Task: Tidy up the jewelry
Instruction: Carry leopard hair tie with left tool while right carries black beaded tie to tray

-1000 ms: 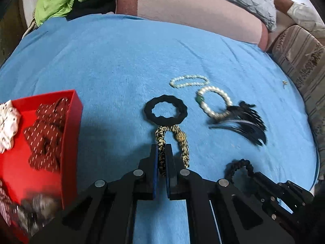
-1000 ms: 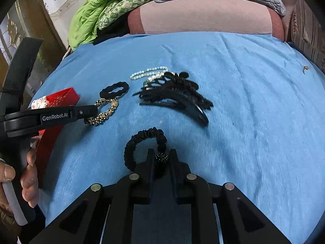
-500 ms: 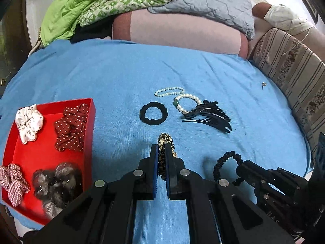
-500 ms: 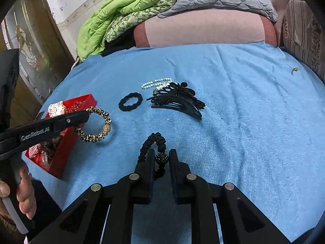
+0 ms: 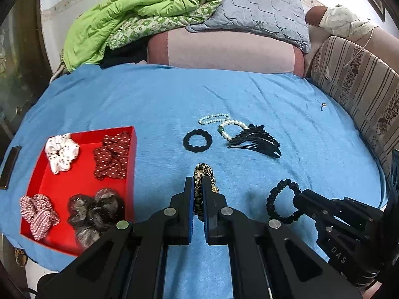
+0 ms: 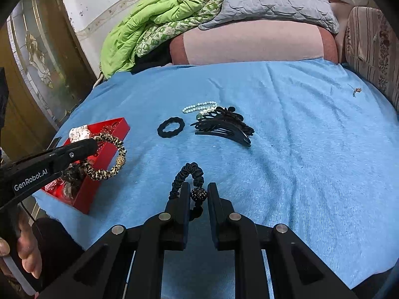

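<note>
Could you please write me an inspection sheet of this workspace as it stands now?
Surface: blue blanket over a bed, slightly wrinkled.
Job's things: red tray holding four scrunchies; black ring hair tie, two pearl bracelets and black hair comb lying loose.
Clutter: small metal bit near the blanket's far right.
Grippers: left tool shut on leopard scrunchie, lifted beside the tray; right tool shut on black beaded scrunchie.
Cables: thin dark cord by the hand.
Surroundings: green quilt, grey pillow, striped cushion.
</note>
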Demonstrator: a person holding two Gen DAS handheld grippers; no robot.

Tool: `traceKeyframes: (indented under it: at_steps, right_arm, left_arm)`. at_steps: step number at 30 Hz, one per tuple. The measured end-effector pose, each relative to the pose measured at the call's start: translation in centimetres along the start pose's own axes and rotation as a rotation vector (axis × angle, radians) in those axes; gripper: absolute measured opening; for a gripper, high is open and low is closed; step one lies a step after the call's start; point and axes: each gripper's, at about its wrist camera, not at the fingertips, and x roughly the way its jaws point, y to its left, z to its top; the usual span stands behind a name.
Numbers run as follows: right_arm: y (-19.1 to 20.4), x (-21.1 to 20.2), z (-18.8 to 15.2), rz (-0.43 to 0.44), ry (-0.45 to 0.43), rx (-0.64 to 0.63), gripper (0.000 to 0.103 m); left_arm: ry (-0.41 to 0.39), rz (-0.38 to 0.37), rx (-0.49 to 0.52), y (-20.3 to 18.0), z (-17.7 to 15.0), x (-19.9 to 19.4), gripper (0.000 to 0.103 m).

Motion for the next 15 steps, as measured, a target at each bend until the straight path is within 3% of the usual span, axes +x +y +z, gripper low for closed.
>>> traceKeyframes:
  at_steps: [15]
  right_arm:
    - [1.9,-1.8,-0.6,0.022,-0.021,-0.030,0.015]
  left_arm:
    - [-0.045,0.080,0.004,1.1,-1.1,-2.5,0.006]
